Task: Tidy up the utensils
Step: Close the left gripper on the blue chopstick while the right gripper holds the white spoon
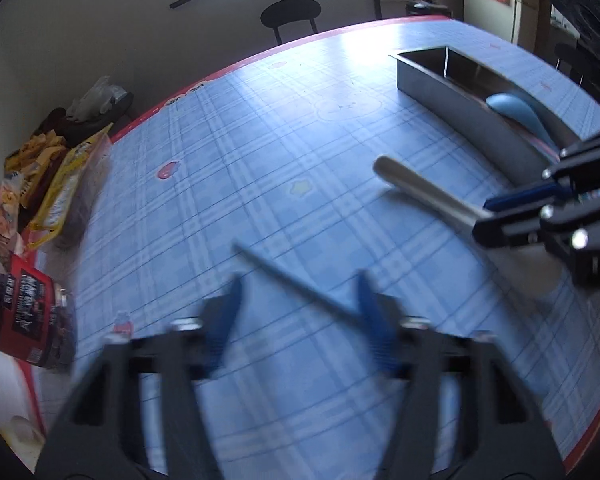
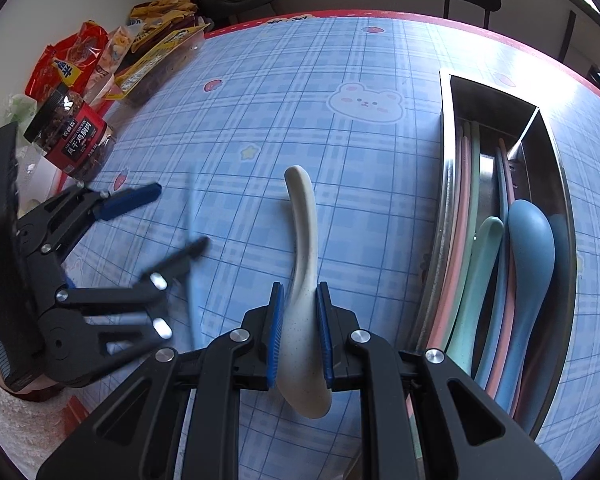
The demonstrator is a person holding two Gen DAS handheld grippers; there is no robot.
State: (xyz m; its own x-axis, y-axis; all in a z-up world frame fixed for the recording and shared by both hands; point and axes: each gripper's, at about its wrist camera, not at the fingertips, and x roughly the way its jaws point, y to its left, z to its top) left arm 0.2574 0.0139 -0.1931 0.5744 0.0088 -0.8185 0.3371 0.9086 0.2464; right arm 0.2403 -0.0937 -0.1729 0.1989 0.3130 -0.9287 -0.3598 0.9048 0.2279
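Several spoons and chopsticks already lie in the metal tray point(image 2: 446, 184); the right tongs point(image 2: 300, 336) grip a white spoon point(image 2: 302, 240), while the left tongs point(image 1: 296, 320) stand apart around a chopstick point(image 1: 292, 280) on the tabletop point(image 1: 260, 152), not yet pressing it.

Black gripper point(image 2: 300, 332), blue pads point(image 2: 275, 336), silver screws.
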